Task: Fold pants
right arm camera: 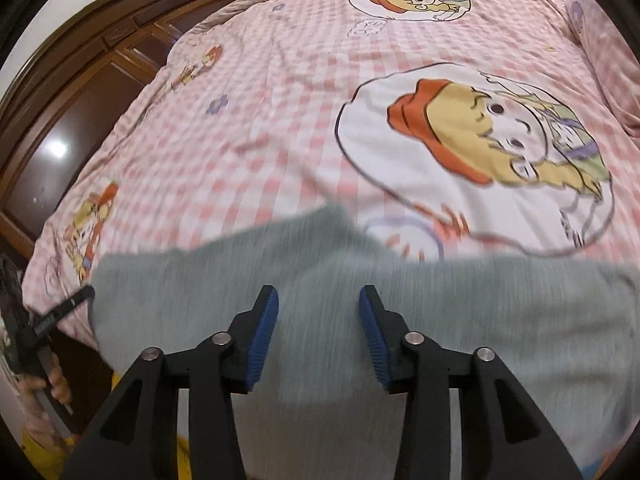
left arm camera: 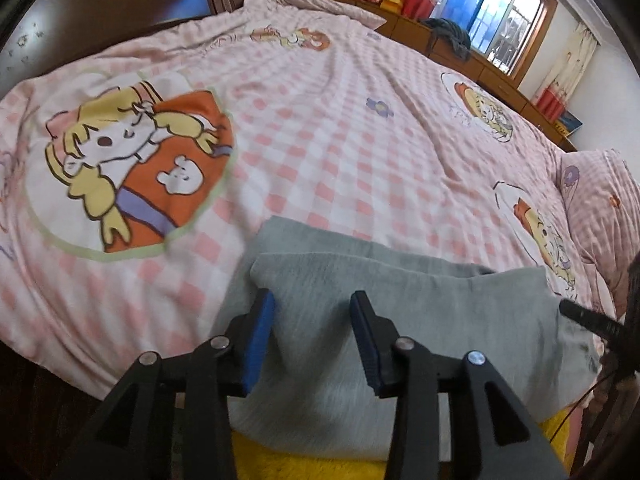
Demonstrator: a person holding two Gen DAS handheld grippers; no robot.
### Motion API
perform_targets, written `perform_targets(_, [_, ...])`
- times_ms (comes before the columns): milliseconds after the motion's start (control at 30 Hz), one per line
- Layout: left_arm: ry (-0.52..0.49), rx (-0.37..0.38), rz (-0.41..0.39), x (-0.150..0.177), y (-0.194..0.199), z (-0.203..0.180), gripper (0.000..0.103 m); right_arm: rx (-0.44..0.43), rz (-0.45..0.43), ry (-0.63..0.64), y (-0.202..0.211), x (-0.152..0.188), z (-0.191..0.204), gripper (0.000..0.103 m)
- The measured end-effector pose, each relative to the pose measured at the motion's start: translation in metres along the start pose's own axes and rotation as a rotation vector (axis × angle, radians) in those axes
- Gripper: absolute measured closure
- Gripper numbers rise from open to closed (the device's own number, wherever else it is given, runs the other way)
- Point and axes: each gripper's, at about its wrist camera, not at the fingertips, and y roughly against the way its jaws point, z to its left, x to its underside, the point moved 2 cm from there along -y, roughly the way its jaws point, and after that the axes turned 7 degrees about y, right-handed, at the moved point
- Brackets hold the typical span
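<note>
Lying folded on bedspread (left arm camera: 340, 128) — grey pants (left arm camera: 400, 300)

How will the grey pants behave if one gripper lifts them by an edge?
Likely floppy: the grey pants lie in soft stacked layers that follow the checked quilt. Lifted by one edge, the fold would probably fall open. The knit looks matte and fuzzy, so probably grippy against the pads, not slippery.

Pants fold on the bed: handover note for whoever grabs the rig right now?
Left gripper: open, nothing pinched, over the grey pants.
Right gripper: open, empty, also above the pants.
Pants lie at the near edge of the pink checked bedspread, with a folded layer already on top.
Done: at least one fold, cloth released.
Left: probably one more fold and smoothing; right-wrist view is blurred, so check edges first.
</note>
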Motion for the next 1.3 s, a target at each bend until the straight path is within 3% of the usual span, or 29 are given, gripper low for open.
perform_targets(167, [0.019,0.002,-0.004,-0.003,-0.008,0.000,0.061,-0.042,0.030,0.042,-0.024,-0.021,0.000,0.059])
perform_targets(400, [0.010,-0.027,-0.001,-0.006,-0.016,-0.001,0.061,-0.079,0.052,0.063,-0.049,-0.023,0.007,0.060])
perform_targets(533, [0.016,-0.065,-0.002,-0.005,-0.019,-0.001,0.060,-0.069,0.038,0.082,-0.048,-0.021,0.009,0.071])
perform_targets(600, [0.010,-0.096,-0.012,-0.004,-0.020,-0.001,0.047,-0.060,0.034,0.093,-0.049,-0.020,0.011,0.079])
perform_targets(700, [0.021,-0.104,-0.002,0.000,-0.025,0.002,0.044,-0.045,0.024,0.112,-0.050,-0.019,0.014,0.089])
perform_targets(733, [0.039,-0.099,0.007,0.002,-0.027,0.004,0.045,-0.036,0.017,0.119,-0.050,-0.018,0.015,0.094])
perform_targets(867, [0.060,-0.112,-0.023,0.006,-0.019,0.005,0.066,-0.017,-0.029,0.154,-0.043,-0.014,0.022,0.101])
perform_targets(967, [0.027,-0.117,-0.049,0.006,-0.015,0.001,0.091,-0.005,-0.087,0.171,-0.034,-0.013,0.026,0.102])
perform_targets(1000, [0.020,-0.108,-0.060,0.006,-0.013,0.000,0.095,-0.002,-0.113,0.169,-0.029,-0.014,0.026,0.102])
perform_targets(1167, [-0.025,-0.076,-0.160,-0.006,0.006,-0.010,0.096,0.024,-0.233,0.102,-0.005,-0.024,0.011,0.102])
perform_targets(1233, [-0.041,-0.067,-0.183,-0.011,0.008,-0.014,0.096,-0.016,-0.229,0.081,-0.005,-0.029,0.005,0.102])
perform_targets(1300, [-0.046,-0.077,-0.164,-0.016,0.003,-0.015,0.096,-0.108,-0.189,0.067,-0.009,-0.031,0.004,0.102])
